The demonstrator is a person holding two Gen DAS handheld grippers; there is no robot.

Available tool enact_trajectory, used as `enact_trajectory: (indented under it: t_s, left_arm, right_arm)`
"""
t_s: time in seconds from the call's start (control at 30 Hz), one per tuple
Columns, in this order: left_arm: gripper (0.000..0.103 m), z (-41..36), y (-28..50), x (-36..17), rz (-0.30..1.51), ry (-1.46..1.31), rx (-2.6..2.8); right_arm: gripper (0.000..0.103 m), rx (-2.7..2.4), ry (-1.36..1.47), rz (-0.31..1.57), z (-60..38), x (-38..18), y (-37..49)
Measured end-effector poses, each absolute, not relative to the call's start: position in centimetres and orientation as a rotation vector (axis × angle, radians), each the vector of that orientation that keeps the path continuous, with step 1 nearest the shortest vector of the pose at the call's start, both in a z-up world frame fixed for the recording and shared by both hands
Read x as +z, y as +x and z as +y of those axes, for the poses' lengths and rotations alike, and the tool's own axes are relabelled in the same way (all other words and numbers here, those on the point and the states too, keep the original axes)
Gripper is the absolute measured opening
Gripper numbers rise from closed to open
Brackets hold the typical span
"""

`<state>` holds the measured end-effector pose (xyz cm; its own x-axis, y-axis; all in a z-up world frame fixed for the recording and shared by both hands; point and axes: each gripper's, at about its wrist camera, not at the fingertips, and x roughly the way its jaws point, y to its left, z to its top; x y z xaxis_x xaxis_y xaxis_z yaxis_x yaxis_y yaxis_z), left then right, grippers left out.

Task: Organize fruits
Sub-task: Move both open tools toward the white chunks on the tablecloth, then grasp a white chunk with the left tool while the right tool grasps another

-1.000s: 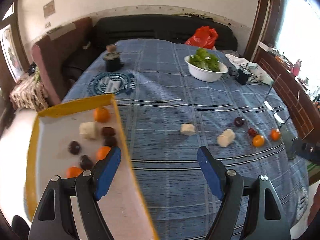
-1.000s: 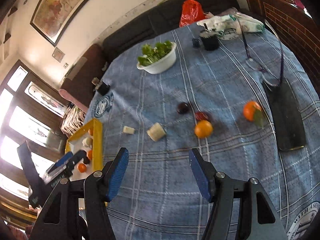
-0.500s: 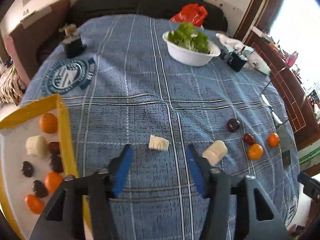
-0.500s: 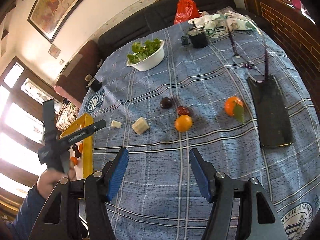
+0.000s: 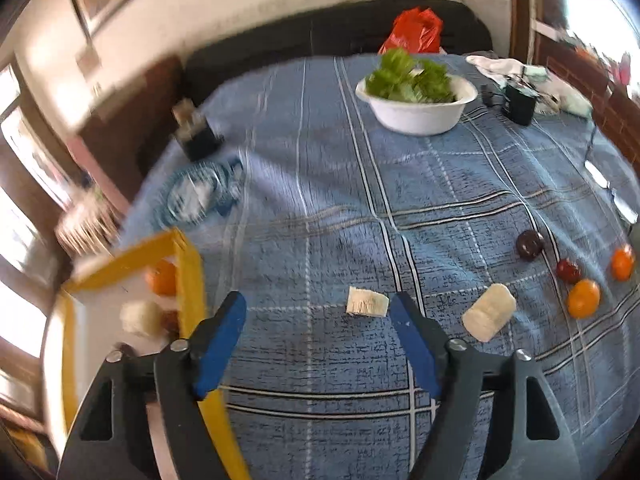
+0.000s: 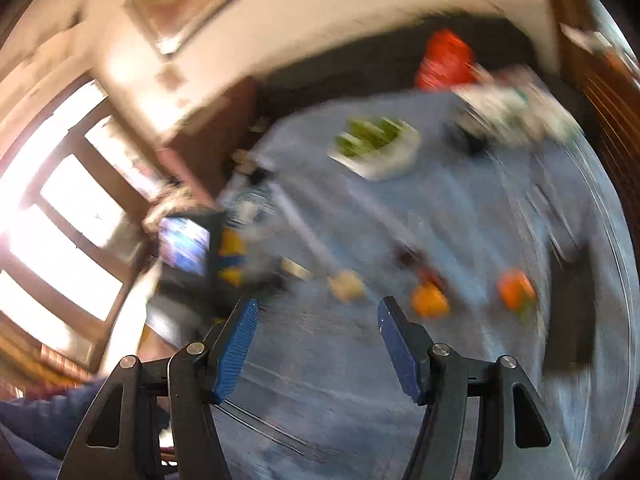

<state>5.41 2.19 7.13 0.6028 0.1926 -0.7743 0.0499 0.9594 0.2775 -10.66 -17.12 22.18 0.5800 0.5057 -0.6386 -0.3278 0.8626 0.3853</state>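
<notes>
My left gripper (image 5: 316, 308) hangs over the blue checked cloth with its jaws opening and nothing between them. A small pale banana piece (image 5: 367, 301) lies just beyond its right fingertip. A bigger piece (image 5: 489, 317) lies further right, then a dark plum (image 5: 529, 244), a red fruit (image 5: 568, 271) and two oranges (image 5: 584, 298) (image 5: 622, 263). The yellow-rimmed tray (image 5: 188, 264) at the left holds an orange (image 5: 161, 277) and other fruit. My right gripper (image 6: 318, 312) is open and empty above the cloth; its view is blurred, with an orange (image 6: 429, 300) ahead.
A white bowl of greens (image 5: 416, 100) stands at the back, a red bag (image 5: 416, 32) behind it. A black box (image 5: 519, 104) and a dark container (image 5: 196, 136) stand near the far edges. A dark flat slab (image 6: 568, 308) lies at the right.
My left gripper swung right from over the tray to the cloth near the small banana piece, narrowing its jaws and widening them again. My right gripper rose and rolled; its view is now blurred.
</notes>
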Motion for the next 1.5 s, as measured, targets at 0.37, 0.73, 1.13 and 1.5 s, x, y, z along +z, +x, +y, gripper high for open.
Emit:
enact_trajectory:
  t_s: [0.37,0.73,1.13,1.5]
  left_arm:
    - [0.082,-0.7,1.6,9.7,0.744,0.614,0.143]
    - [0.083,7.4,5.1,10.2,0.892,0.278,0.096]
    - [0.063,10.7,8.8,6.8,1.092,-0.073,-0.215]
    - [0.053,4.6,10.8,2.9,1.193,0.049,-0.29]
  right_arm:
    - [0.066,0.666,-0.087,0.685,1.7,27.6,-7.0]
    - [0.062,0.825,0.06,0.64,3.4,37.2,-4.8]
    - [0.079,0.5,0.205,0.741,-13.0,25.8,-8.2]
    - [0.079,0.314,0.335,0.849,-20.8,20.5,-9.9]
